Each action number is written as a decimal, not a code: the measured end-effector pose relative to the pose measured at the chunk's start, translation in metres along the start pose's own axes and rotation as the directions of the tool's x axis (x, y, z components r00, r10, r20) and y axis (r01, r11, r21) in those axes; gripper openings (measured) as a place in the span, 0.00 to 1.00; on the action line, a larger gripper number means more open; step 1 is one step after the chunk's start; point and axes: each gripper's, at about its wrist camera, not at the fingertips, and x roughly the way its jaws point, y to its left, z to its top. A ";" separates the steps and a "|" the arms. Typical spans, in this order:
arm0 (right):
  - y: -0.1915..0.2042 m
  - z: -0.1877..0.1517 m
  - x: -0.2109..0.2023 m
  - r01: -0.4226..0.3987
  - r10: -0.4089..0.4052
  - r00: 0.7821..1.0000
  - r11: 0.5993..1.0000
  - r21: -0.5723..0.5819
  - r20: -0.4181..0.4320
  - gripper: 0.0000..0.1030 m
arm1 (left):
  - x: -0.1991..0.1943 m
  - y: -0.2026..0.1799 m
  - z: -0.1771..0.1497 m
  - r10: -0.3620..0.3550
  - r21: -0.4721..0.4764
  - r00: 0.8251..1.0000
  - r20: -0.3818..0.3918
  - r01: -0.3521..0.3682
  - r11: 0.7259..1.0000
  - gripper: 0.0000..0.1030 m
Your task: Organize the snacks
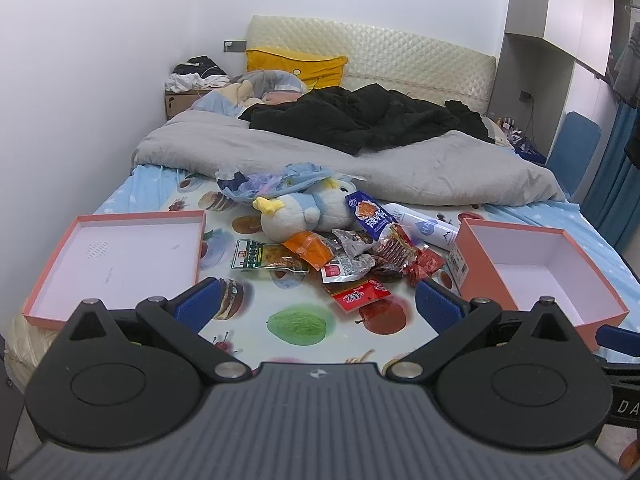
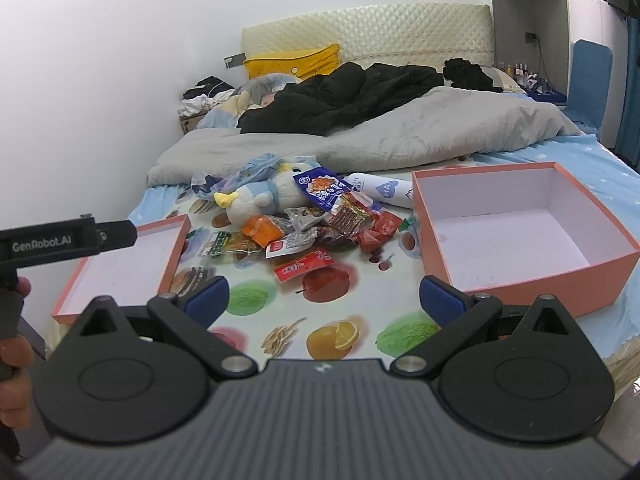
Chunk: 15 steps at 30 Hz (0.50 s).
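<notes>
Both grippers idle, jaws spread wide, nothing between them. Left gripper sits at the bottom of its frame over the fruit-print sheet, blue pads well apart. Right gripper likewise, low in its frame, pads clear of everything.

Snacks lie in a loose pile at frame centre in the left view, centre-left in the right view. Pile includes a green pack on its left edge, an orange pack, a blue pack leaning on the plush, and a red pack nearest the camera. Plush lies just behind the pile, touching it. White bottle lies on its side to the right of the pile, next to the box.

Box, pink outside and white inside, stands at right of frame, nothing in it; in the right view it fills the right side. Lid, shallow, lies at left of frame, also bare inside.

Grey duvet and black clothes sit in the upper half, yellow pillow at the headboard.

A hand shows at the left edge of the right view, holding the other gripper's handle.
</notes>
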 end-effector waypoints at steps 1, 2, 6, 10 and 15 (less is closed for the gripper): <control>0.000 0.000 0.000 -0.003 0.003 1.000 1.000 0.002 -0.001 1.00 | 0.000 0.000 0.000 0.000 0.000 1.000 0.000 0.000 1.000 1.00; 0.000 0.000 0.000 -0.005 0.005 1.000 1.000 0.002 -0.002 1.00 | 0.000 0.000 0.000 0.000 -0.001 1.000 0.000 0.000 1.000 1.00; 0.000 0.000 -0.001 -0.004 0.004 1.000 1.000 -0.002 0.001 1.00 | 0.000 -0.002 -0.001 0.000 0.001 1.000 0.006 0.000 1.000 1.00; -0.001 0.001 -0.002 -0.009 0.009 1.000 1.000 0.000 0.000 1.00 | 0.000 -0.001 0.000 -0.001 0.002 1.000 0.002 0.001 1.000 1.00; -0.001 0.001 -0.004 -0.013 0.013 1.000 1.000 -0.003 0.002 1.00 | 0.000 -0.001 -0.002 -0.001 0.001 1.000 0.001 0.001 1.000 1.00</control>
